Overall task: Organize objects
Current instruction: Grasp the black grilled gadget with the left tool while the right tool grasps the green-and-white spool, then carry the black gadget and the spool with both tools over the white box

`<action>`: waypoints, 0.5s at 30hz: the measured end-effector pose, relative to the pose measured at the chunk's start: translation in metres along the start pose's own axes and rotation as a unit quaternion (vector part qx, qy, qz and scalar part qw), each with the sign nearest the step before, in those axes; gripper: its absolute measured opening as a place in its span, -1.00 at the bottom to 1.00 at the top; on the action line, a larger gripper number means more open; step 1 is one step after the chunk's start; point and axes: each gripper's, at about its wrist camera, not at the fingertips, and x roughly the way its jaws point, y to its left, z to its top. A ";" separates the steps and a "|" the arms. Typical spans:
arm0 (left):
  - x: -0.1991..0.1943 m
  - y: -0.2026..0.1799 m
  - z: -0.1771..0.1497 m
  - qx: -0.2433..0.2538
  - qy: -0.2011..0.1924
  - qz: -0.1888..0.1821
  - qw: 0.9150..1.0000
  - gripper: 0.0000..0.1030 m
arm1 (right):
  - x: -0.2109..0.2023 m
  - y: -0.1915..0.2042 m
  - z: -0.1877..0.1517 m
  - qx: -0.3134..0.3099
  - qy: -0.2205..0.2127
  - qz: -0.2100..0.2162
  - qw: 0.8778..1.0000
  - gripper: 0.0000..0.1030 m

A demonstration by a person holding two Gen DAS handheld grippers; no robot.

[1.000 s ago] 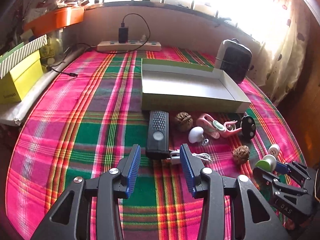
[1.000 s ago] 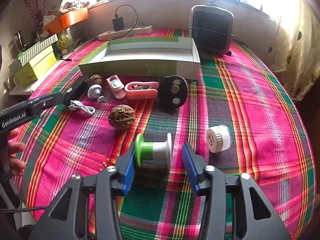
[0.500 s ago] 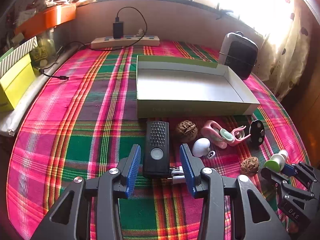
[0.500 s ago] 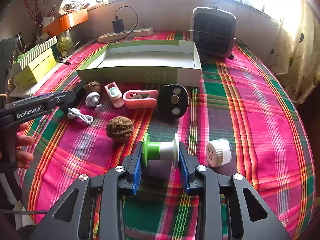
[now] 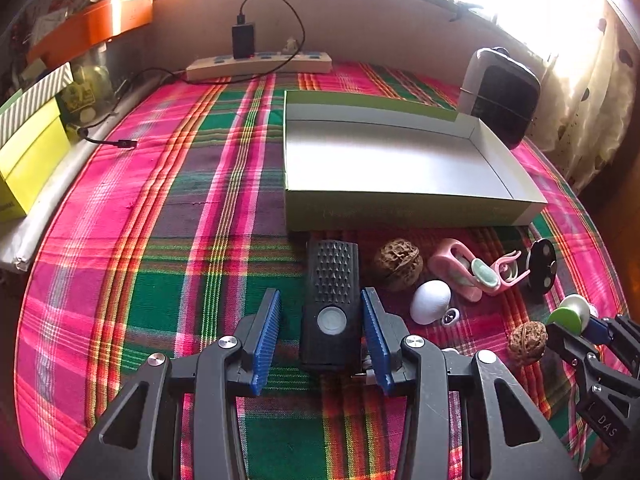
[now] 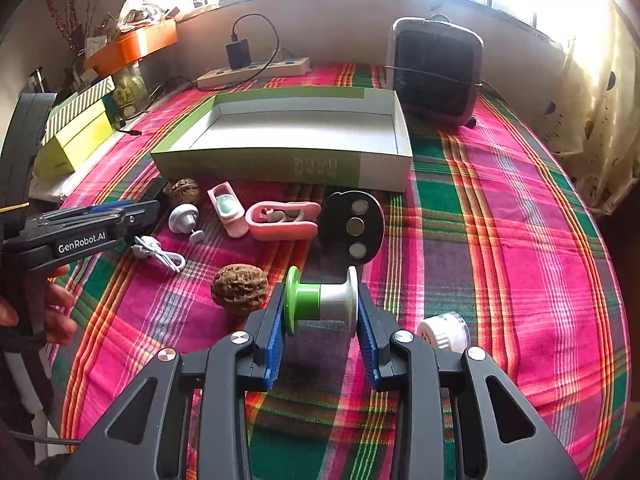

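My left gripper (image 5: 320, 320) is open, its blue pads on either side of a black remote-like device (image 5: 331, 300) lying on the plaid cloth, not clamping it. My right gripper (image 6: 322, 312) is shut on a green-and-white spool (image 6: 322, 300), held just above the cloth; it also shows in the left wrist view (image 5: 570, 314). An empty green-and-white box (image 5: 400, 160) lies behind the row of small objects: two walnuts (image 5: 398, 262) (image 6: 239, 288), a white egg-shaped piece (image 5: 431, 301), pink clips (image 6: 282, 220), a black disc (image 6: 352, 228), a white cable (image 6: 158, 254).
A white ribbed cap (image 6: 444, 330) lies right of the right gripper. A dark fan heater (image 6: 436, 72) stands behind the box. A power strip with charger (image 5: 260, 62) lies at the back wall. Yellow boxes (image 5: 28, 160) sit at the left edge.
My left gripper moved forward so the black device now lies between its open pads. My right gripper closed on the spool and lifted it slightly.
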 end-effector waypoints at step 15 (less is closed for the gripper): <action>0.002 0.004 0.005 -0.003 0.003 0.016 1.000 -0.51 | 0.006 -0.002 0.006 0.000 0.005 0.003 1.000 -0.35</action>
